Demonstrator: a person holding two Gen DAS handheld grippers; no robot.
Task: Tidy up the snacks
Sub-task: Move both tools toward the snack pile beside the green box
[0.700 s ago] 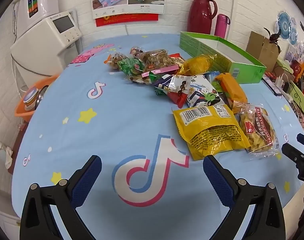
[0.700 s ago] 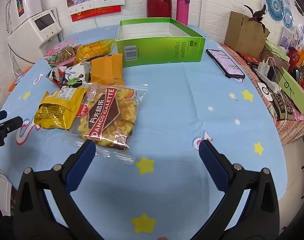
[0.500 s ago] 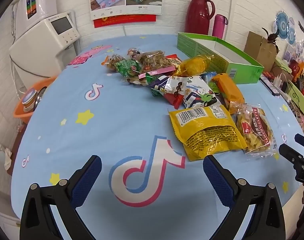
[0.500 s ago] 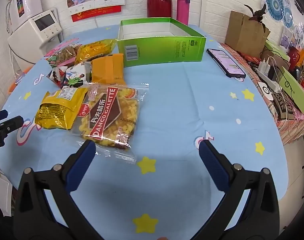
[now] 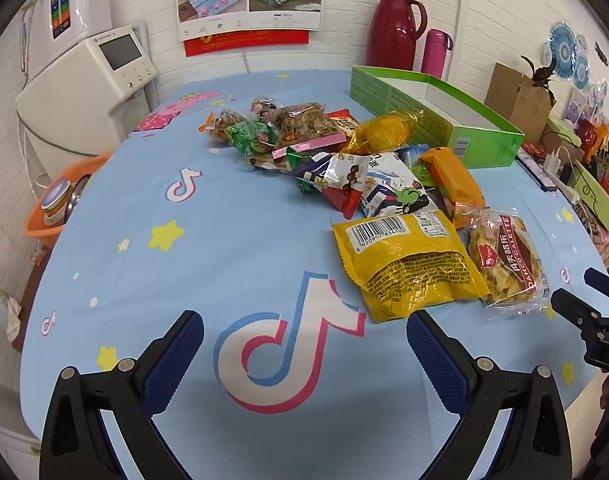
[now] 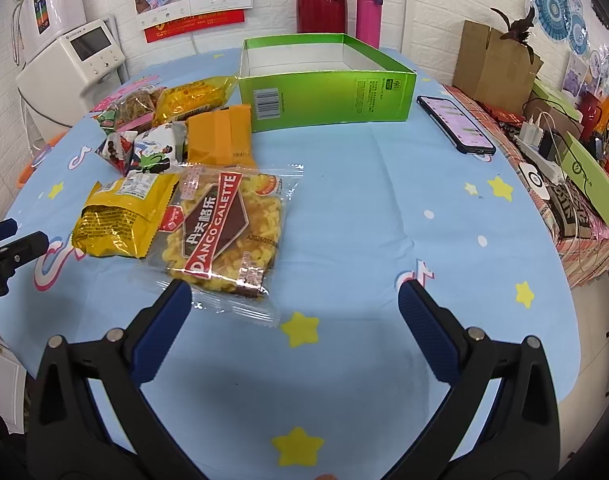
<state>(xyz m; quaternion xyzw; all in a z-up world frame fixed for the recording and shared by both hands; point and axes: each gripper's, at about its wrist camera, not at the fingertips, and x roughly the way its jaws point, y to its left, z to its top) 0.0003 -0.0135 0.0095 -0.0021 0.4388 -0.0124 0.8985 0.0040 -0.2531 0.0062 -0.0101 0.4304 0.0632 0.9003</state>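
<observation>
Starting the sort: both grippers empty, fingers spread wide, left gripper [image 5: 304,356] and right gripper [image 6: 294,312] hovering over the surface [image 6: 364,200]. Nearest target is the clear snack bag [image 6: 224,232] at 11 o'clock of the right gripper; best pinched by its crimped edge, then carried to the green box [image 6: 328,92] at 12. Bag reads "DANCO GALETTE"; yellow pouch [image 5: 408,264] barcode starts 6 920907.
</observation>
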